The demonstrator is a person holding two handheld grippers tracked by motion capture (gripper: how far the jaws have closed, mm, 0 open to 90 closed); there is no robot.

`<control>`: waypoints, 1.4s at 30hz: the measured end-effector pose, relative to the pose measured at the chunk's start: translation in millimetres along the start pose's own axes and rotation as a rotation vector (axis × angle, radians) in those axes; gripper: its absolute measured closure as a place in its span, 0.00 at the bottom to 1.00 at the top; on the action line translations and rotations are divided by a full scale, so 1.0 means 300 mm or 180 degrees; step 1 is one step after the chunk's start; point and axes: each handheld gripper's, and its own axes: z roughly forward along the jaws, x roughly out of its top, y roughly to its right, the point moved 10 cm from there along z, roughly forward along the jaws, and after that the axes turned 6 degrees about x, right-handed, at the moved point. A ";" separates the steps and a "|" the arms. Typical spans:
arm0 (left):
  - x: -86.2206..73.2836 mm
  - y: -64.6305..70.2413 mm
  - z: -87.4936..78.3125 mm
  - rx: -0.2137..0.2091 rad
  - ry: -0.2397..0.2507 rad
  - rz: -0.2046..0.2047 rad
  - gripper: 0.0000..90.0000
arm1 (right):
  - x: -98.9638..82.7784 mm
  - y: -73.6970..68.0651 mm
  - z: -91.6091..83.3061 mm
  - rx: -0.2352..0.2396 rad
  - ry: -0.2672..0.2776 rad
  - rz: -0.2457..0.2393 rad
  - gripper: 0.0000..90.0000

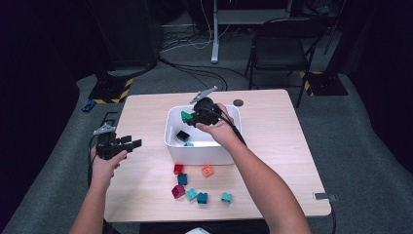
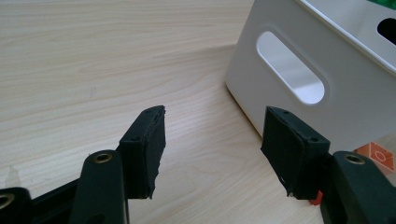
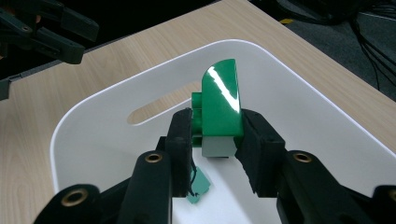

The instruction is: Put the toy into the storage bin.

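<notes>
Loose blocks (image 1: 197,187), red, teal and orange, lie scattered on the near part of the surface (image 1: 272,146). At the left, the left hand-held gripper (image 1: 127,143) hovers with jaws wide apart, empty. Farther off, the right hand-held gripper (image 3: 215,133) is clamped on a green block (image 3: 219,109) over the white bin (image 1: 173,127), which holds a black block (image 1: 182,135).

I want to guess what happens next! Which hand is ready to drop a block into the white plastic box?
The right gripper: it grips the shiny green block above the white plastic box. The left gripper is open, off beside it.
</notes>
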 end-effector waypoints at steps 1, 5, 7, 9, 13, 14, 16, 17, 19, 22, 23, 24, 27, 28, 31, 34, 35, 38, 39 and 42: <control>0.000 0.000 0.000 0.0000 0.0004 -0.0002 0.44 | 0.000 0.003 0.009 0.0004 0.0007 0.0005 0.73; -0.002 0.002 0.003 -0.0005 -0.0010 -0.0016 0.44 | -0.005 0.013 0.035 0.0047 -0.0027 -0.0037 0.73; -0.001 0.003 0.003 -0.0010 -0.0014 -0.0014 0.44 | -0.009 0.020 0.045 0.0051 -0.0054 -0.0057 0.73; 0.000 0.004 0.004 -0.0011 -0.0005 0.0002 0.44 | -0.013 0.029 0.058 0.0055 -0.0062 -0.0040 0.73; -0.001 0.003 0.004 -0.0009 -0.0007 0.0010 0.44 | -0.023 0.044 0.077 0.0045 -0.0112 -0.0012 0.73; -0.001 0.004 0.003 -0.0011 -0.0008 -0.0010 0.44 | -0.026 0.049 0.082 0.0050 -0.0128 -0.0034 0.73; -0.001 0.003 0.003 -0.0010 -0.0008 -0.0015 0.44 | -0.033 0.053 0.090 0.0044 -0.0184 -0.0038 0.73; -0.001 0.003 0.004 -0.0010 -0.0008 -0.0015 0.44 | -0.034 0.053 0.093 0.0044 -0.0181 -0.0020 0.73; -0.001 0.003 0.003 -0.0016 -0.0013 -0.0013 0.44 | -0.040 0.053 0.098 0.0053 -0.0227 -0.0005 0.73; 0.000 0.003 0.003 -0.0013 -0.0005 -0.0012 0.44 | -0.045 0.054 0.104 0.0056 -0.0250 -0.0004 0.70; 0.000 0.003 0.003 -0.0014 -0.0005 -0.0016 0.44 | -0.046 0.054 0.104 0.0056 -0.0261 0.0014 0.68; 0.000 0.003 0.003 -0.0012 -0.0005 -0.0013 0.44 | -0.046 0.055 0.104 0.0044 -0.0256 0.0012 0.67; 0.000 0.002 0.002 -0.0011 -0.0004 -0.0013 0.44 | -0.045 0.051 0.096 0.0031 -0.0260 0.0001 0.67; 0.001 0.001 0.002 -0.0010 0.0002 -0.0007 0.44 | -0.042 0.049 0.090 0.0027 -0.0249 -0.0009 0.67; 0.001 0.001 0.002 -0.0007 0.0001 -0.0007 0.44 | -0.035 0.042 0.069 0.0018 -0.0215 0.0012 0.65; 0.000 0.000 0.002 -0.0005 -0.0002 -0.0005 0.44 | -0.026 0.034 0.036 -0.0015 -0.0155 -0.0017 0.62; 0.000 0.000 0.002 -0.0004 -0.0003 -0.0005 0.44 | -0.022 0.029 0.020 -0.0048 -0.0132 -0.0019 0.60; -0.002 -0.002 0.002 0.0003 -0.0010 -0.0013 0.44 | -0.018 0.021 -0.024 -0.0100 -0.0113 -0.0106 0.59; -0.004 -0.001 0.002 -0.0004 -0.0027 -0.0011 0.44 | -0.016 0.015 -0.043 -0.0099 -0.0091 -0.0112 0.58; -0.004 0.001 0.004 0.0006 -0.0024 -0.0013 0.44 | -0.012 -0.001 -0.094 -0.0081 -0.0036 -0.0126 0.58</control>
